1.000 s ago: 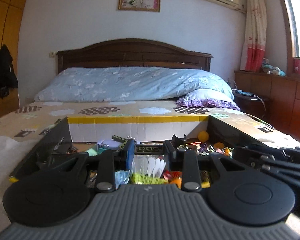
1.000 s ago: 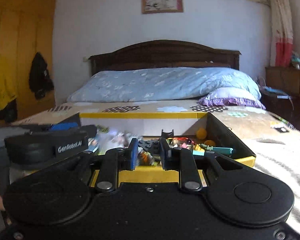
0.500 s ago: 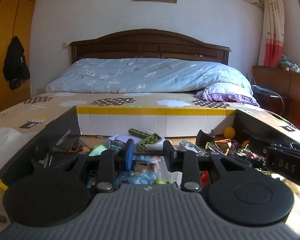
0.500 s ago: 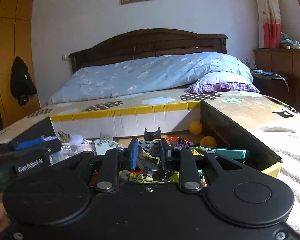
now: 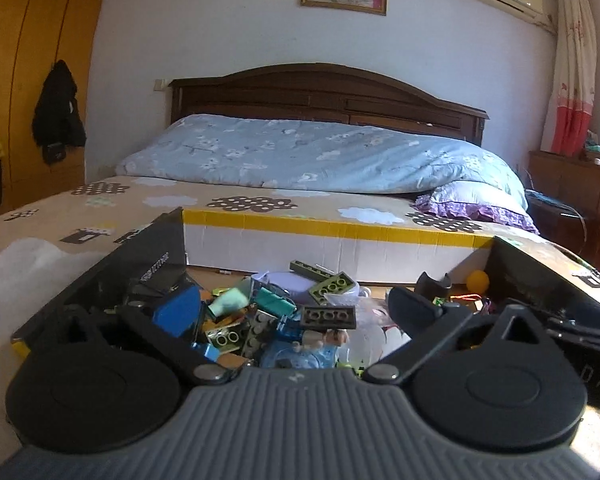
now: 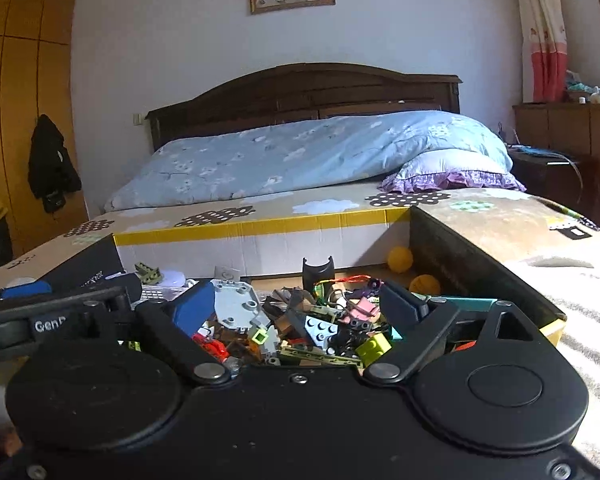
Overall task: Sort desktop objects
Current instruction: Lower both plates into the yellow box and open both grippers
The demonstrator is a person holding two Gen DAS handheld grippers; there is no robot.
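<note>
Open cardboard box [image 5: 332, 240] on the bed [image 5: 100, 216], holding a loose heap of toy bricks [image 6: 312, 328] and two orange balls [image 6: 400, 258]; left gripper [image 5: 296, 312] and right gripper [image 6: 300, 300] above the heap, fingers opening wide, empty.

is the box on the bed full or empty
Partly full: the box holds a loose heap of toy bricks and two orange balls, with bare floor showing near the far wall.
</note>
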